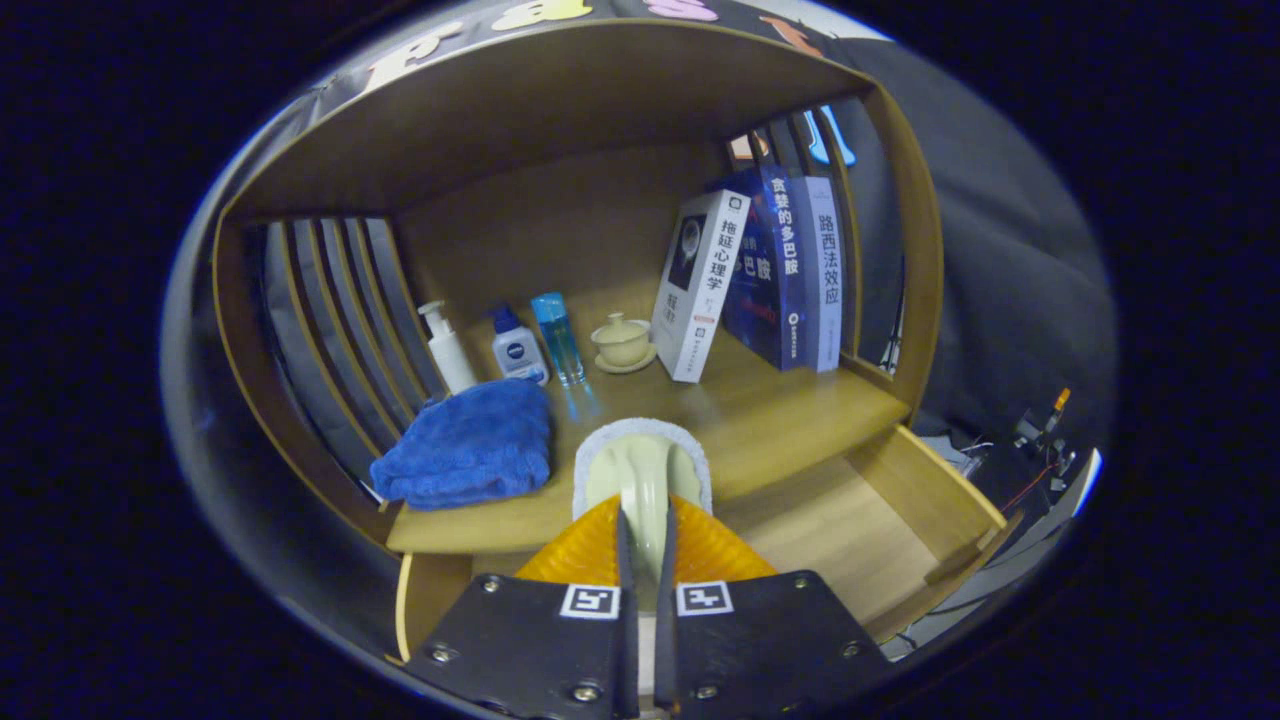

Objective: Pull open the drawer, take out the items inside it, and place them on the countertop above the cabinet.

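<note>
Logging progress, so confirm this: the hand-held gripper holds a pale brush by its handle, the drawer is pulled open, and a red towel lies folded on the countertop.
Not quite: in the gripper view the towel is blue, not red. The hand-held gripper does hold the pale brush by its handle, and the drawer is pulled open below the countertop.

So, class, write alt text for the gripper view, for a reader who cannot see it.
The gripper is shut on a pale brush by its handle, just above the countertop, with the open drawer below. Beyond lie a blue towel, bottles, a lidded cup and books.
</note>
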The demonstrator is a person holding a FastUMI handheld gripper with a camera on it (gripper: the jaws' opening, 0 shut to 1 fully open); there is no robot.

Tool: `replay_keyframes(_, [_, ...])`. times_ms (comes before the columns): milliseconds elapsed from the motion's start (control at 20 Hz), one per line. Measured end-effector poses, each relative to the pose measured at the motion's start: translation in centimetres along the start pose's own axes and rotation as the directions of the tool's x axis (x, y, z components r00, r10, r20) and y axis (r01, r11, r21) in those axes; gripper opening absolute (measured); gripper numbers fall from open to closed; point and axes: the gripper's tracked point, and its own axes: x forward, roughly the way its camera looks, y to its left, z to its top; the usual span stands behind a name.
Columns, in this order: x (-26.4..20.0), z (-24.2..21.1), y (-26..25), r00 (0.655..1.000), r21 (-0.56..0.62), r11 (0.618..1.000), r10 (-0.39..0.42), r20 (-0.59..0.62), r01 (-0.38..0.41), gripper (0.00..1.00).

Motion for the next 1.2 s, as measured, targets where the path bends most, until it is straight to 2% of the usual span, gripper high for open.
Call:
replay_keyframes(250, [5.7, -0.8, 0.9, 0.992, -0.079, 0.995, -0.065, -0.111, 0.056, 0.07])
replay_keyframes(400, [7.1, 1.4, 0.7, 0.994, -0.068, 0.994, -0.086, -0.067, 0.082, 0.07])
replay_keyframes(550, [9.0, 2.3, 0.6, 0.994, -0.012, 0.997, -0.078, -0.071, 0.077, 0.07])
replay_keyframes(650, [10.3, 3.0, 0.9, 0.996, -0.007, 0.999, -0.043, -0.073, 0.043, 0.07])
replay_keyframes(750, [11.0, 3.6, 2.2, 0.999, 0.021, 1.000, 0.014, -0.050, -0.013, 0.26])
replay_keyframes(900, [11.2, 3.3, 2.2, 0.999, 0.020, 1.000, 0.013, -0.046, -0.012, 0.55])
replay_keyframes(1050, [9.3, 3.7, 3.0, 0.998, -0.009, 0.999, 0.045, 0.032, -0.045, 0.81])
replay_keyframes(1100, [8.2, 3.7, 3.3, 0.996, -0.026, 0.998, 0.063, 0.060, -0.061, 0.82])
replay_keyframes(1200, [5.6, 3.8, 3.1, 0.992, -0.072, 0.996, 0.059, 0.116, -0.051, 0.90])
